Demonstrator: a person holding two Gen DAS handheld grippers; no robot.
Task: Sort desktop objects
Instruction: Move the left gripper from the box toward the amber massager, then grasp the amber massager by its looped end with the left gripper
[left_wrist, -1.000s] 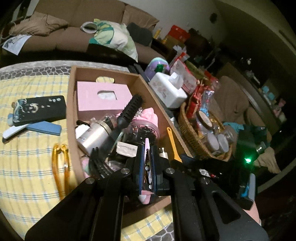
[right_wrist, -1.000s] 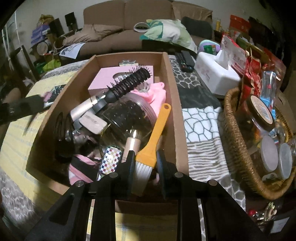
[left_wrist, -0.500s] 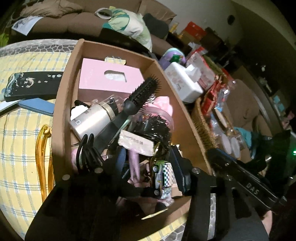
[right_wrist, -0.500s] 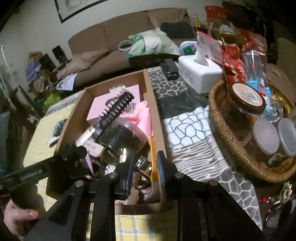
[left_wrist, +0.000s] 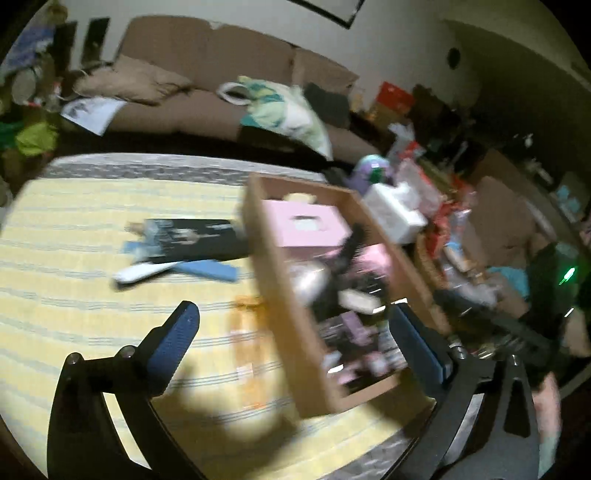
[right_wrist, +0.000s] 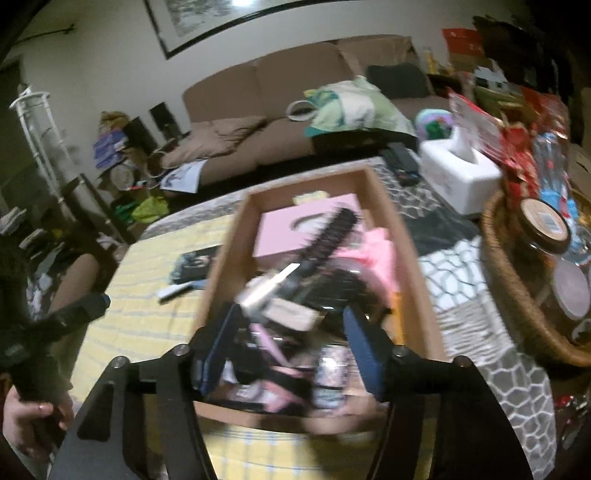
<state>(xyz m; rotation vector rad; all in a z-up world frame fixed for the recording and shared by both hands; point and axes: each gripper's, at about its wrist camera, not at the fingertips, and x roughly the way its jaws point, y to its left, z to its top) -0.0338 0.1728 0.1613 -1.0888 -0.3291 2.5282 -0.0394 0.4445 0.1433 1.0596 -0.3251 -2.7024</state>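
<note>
The left tool (left_wrist: 291, 328) hangs wide open and empty above the yellow-striped desk (left_wrist: 74, 258). Ahead and slightly left of it, loose on the cloth, lie a white stick-shaped item (left_wrist: 142, 272), a blue flat strip (left_wrist: 210, 269) and a black case (left_wrist: 192, 240), long axes running roughly crosswise to the fingers. An orange clip (left_wrist: 247, 332), blurred, lies between the fingers, beside the cardboard box (left_wrist: 280, 295). The right tool (right_wrist: 288, 347), also open and empty, hovers over that crowded box, so the left looks nearer the loose items.
</note>
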